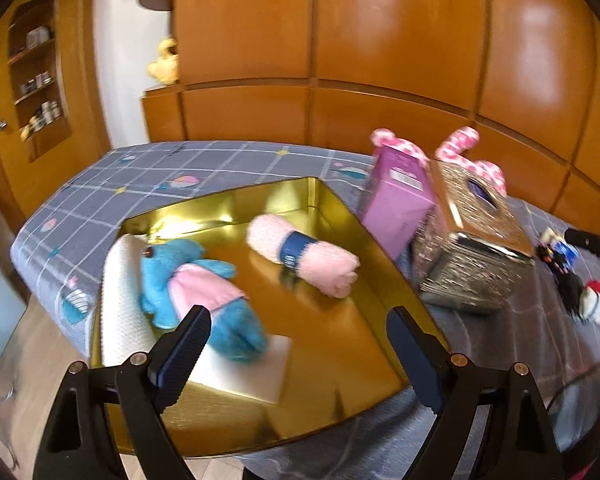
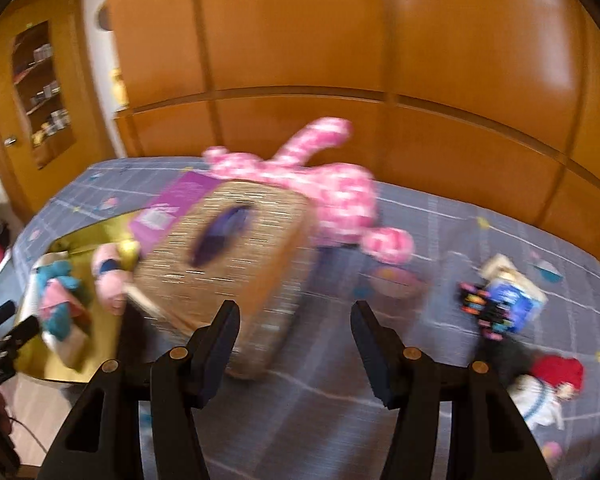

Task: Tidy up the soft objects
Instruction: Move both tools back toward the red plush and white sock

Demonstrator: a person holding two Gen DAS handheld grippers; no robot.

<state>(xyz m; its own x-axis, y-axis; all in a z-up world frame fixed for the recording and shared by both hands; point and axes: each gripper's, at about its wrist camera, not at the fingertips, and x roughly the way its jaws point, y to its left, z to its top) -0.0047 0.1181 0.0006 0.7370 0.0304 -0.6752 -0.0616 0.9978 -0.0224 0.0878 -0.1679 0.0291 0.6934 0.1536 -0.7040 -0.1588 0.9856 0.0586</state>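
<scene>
A gold tray (image 1: 340, 360) lies on the bed. In it lie a blue plush toy in a pink shirt (image 1: 196, 284), a rolled pink towel with a blue band (image 1: 304, 256) and a white foam sheet (image 1: 120, 300). My left gripper (image 1: 300, 352) is open and empty, just above the tray's near edge. My right gripper (image 2: 296, 332) is open and empty above the bed, in front of a glittery tissue box (image 2: 228, 264). A pink-and-white plush (image 2: 332, 196) lies behind that box. A small doll with a red hat (image 2: 548, 388) lies at the right.
A purple box (image 1: 396, 204) leans against the tissue box (image 1: 476, 248) right of the tray. A pack of markers (image 2: 496, 304) lies on the checked blue bedspread (image 2: 420, 400). Wooden wardrobe panels (image 1: 340, 40) stand behind the bed. A shelf cabinet (image 1: 36, 80) stands at the far left.
</scene>
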